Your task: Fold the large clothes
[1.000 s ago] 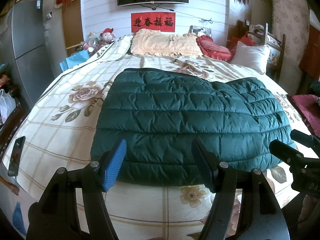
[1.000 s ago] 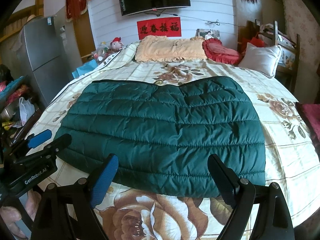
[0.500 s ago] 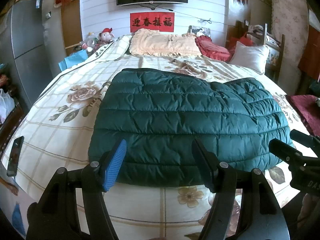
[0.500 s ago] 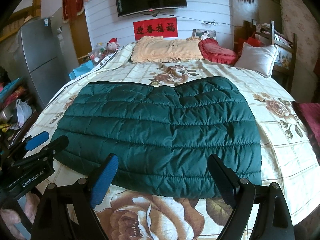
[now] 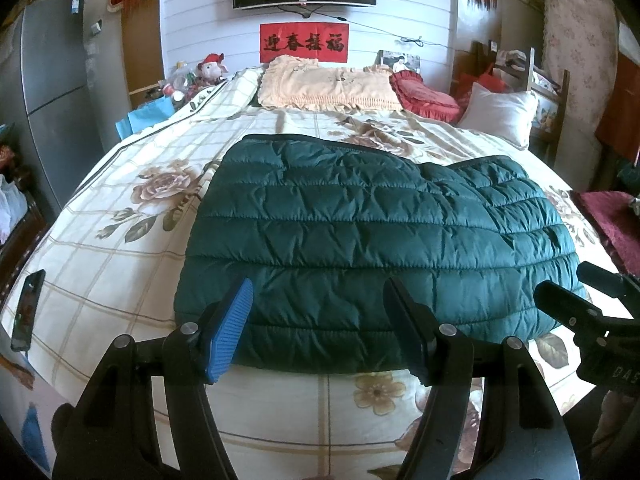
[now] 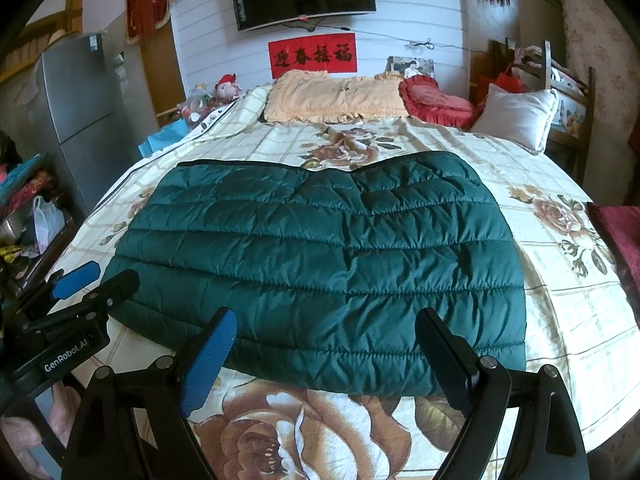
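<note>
- Your left tongs (image 5: 318,326) and right tongs (image 6: 326,354) both hang spread and empty at the near hem of the green jacket (image 6: 320,264)
- It lies flat on the bed (image 5: 100,272), long axis crosswise, each near corner by one hand

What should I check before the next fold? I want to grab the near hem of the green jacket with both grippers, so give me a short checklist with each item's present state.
1. Dark green quilted puffer jacket lies spread flat on the floral bedspread: ok.
2. Left gripper open, nothing between its fingers: ok.
3. Right gripper open and empty: ok.
4. Both grippers at the jacket's near hem, side by side, apart from each other: ok.
5. Nothing lying on the jacket: ok.
6. Black phone near the bed's left edge, clear of the jacket: ok.
</note>
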